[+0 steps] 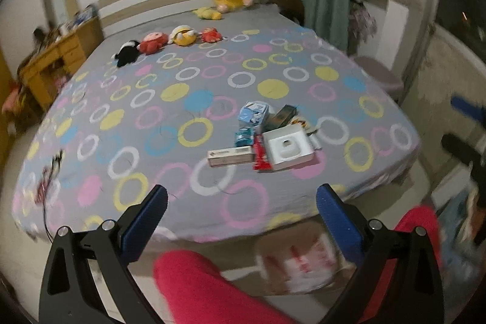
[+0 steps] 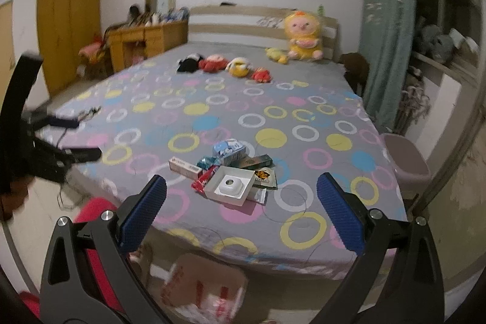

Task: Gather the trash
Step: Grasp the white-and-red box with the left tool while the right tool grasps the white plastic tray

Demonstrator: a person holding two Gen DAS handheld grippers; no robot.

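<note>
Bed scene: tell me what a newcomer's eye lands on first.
The bedsheet, grey with bright rings and dots, fills both views. A heap of trash, boxes and wrappers, lies near the foot of the bed, ahead of the open right gripper. A big yellow plush doll sits against the headboard.

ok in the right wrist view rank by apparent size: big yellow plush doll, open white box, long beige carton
1. big yellow plush doll, though farthest away
2. open white box
3. long beige carton, partly covered by other trash
</note>
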